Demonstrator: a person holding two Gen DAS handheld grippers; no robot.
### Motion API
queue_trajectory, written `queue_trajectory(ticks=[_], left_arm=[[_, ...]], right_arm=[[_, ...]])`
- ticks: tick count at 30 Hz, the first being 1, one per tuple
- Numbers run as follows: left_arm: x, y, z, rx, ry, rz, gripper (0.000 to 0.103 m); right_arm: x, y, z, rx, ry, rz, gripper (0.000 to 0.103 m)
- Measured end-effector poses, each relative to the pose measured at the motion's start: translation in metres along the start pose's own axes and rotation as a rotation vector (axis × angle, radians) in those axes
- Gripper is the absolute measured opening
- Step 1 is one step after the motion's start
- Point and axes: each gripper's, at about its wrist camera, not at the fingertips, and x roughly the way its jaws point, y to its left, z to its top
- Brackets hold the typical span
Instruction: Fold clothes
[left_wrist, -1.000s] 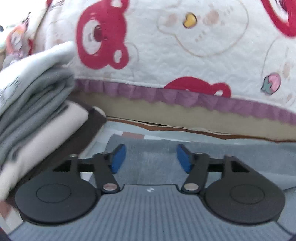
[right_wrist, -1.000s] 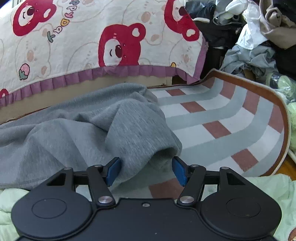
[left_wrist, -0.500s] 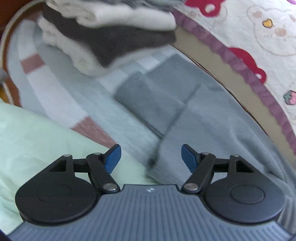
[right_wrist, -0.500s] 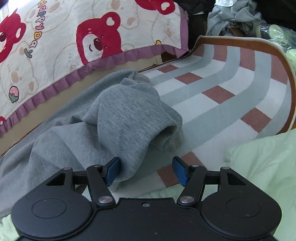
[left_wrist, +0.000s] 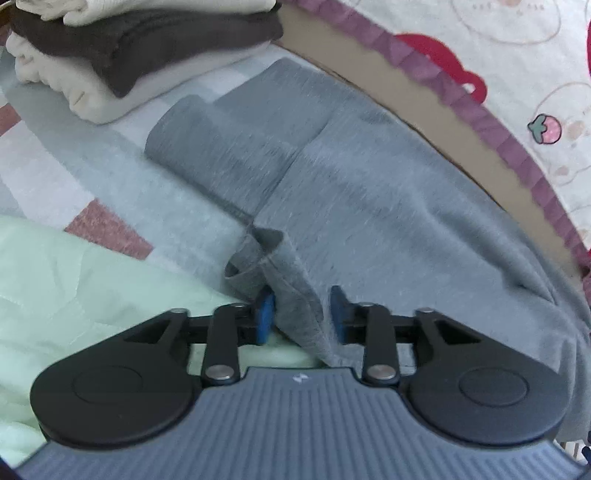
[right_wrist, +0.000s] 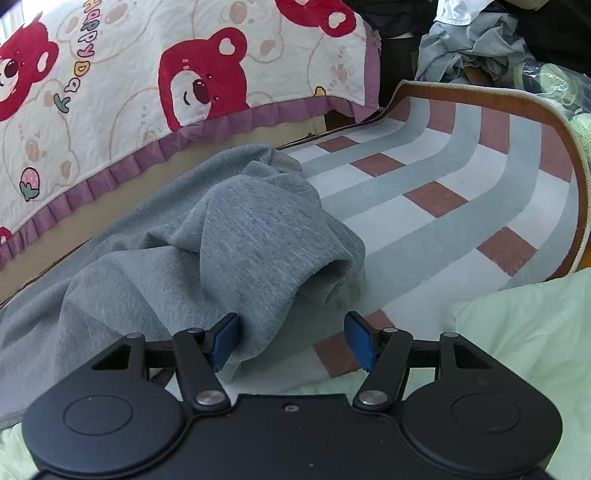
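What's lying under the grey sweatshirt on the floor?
The grey sweatshirt lies on a striped, red-checked rug; its near hem overlaps pale green cloth. Anything beneath its middle is covered.

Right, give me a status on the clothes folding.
Done: a stack of folded clothes sits on the striped rug. In hand: the grey garment lies rumpled; the left gripper has a fabric edge between its fingers, not clamped; the right gripper is open at another edge. Left: folding it, then stacking.
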Motion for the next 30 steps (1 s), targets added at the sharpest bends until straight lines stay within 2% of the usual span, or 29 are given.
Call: queue_trajectory(ticks=[2, 3, 4, 5, 8, 9, 10, 12, 15, 17, 19, 20, 22, 24, 26, 28, 30], left_arm=[[0.005, 0.000, -0.002, 0.004, 0.011, 0.017, 0.054], [0.007, 0.000, -0.002, 0.010, 0.019, 0.022, 0.058], [0.010, -0.002, -0.002, 0.023, 0.022, 0.021, 0.068], [0.013, -0.007, -0.001, 0.058, 0.018, 0.019, 0.071], [0.016, -0.031, -0.006, 0.228, -0.002, 0.074, 0.068], [0.017, -0.035, -0.008, 0.267, -0.006, 0.091, 0.042], [0.017, -0.039, -0.010, 0.301, -0.009, 0.107, 0.004], [0.013, -0.045, -0.009, 0.342, -0.033, 0.111, 0.004], [-0.019, -0.053, -0.006, 0.350, -0.164, 0.082, 0.005], [-0.033, -0.053, -0.005, 0.329, -0.219, 0.044, 0.006], [-0.034, -0.052, -0.004, 0.302, -0.219, 0.009, 0.009], [-0.027, -0.050, -0.003, 0.287, -0.182, -0.002, 0.014], [-0.013, -0.047, -0.003, 0.247, -0.102, -0.043, 0.040], [-0.007, -0.049, -0.004, 0.242, -0.079, -0.058, 0.052], [-0.002, -0.052, -0.005, 0.241, -0.061, -0.070, 0.058], [0.005, -0.049, -0.007, 0.186, -0.025, -0.055, 0.067], [0.011, -0.045, -0.009, 0.126, 0.013, -0.037, 0.069]], right_arm=[[0.000, -0.001, 0.000, 0.022, 0.004, 0.018, 0.067], [0.000, -0.002, 0.000, 0.041, 0.006, 0.033, 0.067], [-0.001, -0.003, 0.000, 0.059, 0.008, 0.049, 0.067], [-0.001, -0.004, 0.001, 0.078, 0.010, 0.064, 0.067], [-0.001, -0.007, 0.001, 0.133, 0.017, 0.111, 0.067], [-0.002, -0.008, 0.001, 0.152, 0.019, 0.127, 0.067], [-0.002, -0.009, 0.001, 0.170, 0.022, 0.143, 0.067], [-0.002, -0.010, 0.002, 0.205, 0.026, 0.172, 0.067], [0.000, -0.002, -0.001, 0.146, 0.034, 0.136, 0.067], [0.001, -0.001, -0.002, 0.126, 0.036, 0.124, 0.067], [0.002, -0.002, -0.003, 0.131, 0.041, 0.122, 0.067], [0.003, -0.003, -0.003, 0.139, 0.046, 0.121, 0.067], [0.006, -0.005, -0.003, 0.154, 0.056, 0.121, 0.067], [0.005, 0.001, -0.004, 0.124, 0.057, 0.139, 0.067], [0.005, 0.006, -0.005, 0.094, 0.058, 0.157, 0.067], [0.004, 0.011, -0.006, 0.064, 0.060, 0.175, 0.063], [0.004, 0.016, -0.007, 0.034, 0.061, 0.192, 0.061]])
